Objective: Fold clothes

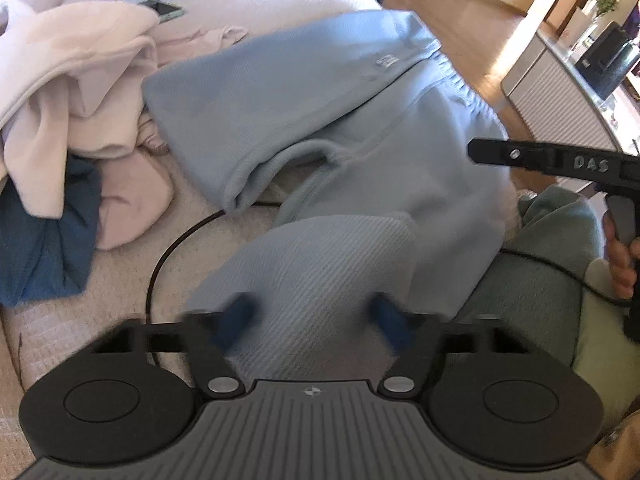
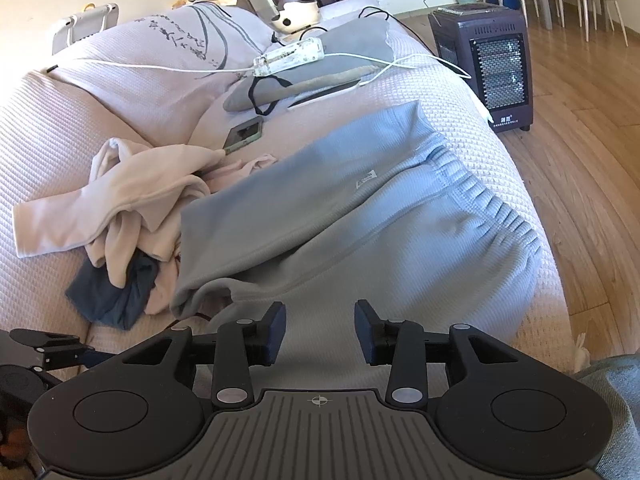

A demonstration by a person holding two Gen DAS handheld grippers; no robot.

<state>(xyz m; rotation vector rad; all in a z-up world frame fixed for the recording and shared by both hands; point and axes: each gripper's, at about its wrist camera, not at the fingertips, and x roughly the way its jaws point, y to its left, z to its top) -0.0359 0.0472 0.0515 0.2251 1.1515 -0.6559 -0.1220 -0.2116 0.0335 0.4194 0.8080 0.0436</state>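
Light blue sweatpants (image 1: 320, 120) lie on the pink sofa cover, waistband toward the sofa's front edge, one leg doubled back; they also show in the right wrist view (image 2: 360, 220). My left gripper (image 1: 316, 320) is open, its blurred blue pads either side of the near pant leg (image 1: 320, 264), which lies between the jaws. My right gripper (image 2: 320, 332) is open and empty just above the near part of the pants. Its black finger (image 1: 540, 158) shows at the right of the left wrist view.
A heap of cream and pink clothes (image 2: 132, 200) with a dark blue garment (image 2: 112, 292) lies left of the pants. A phone (image 2: 244, 134), power strip (image 2: 288, 56), grey cushion (image 2: 320, 60) and cables lie farther back. A heater (image 2: 488, 64) stands on the wood floor.
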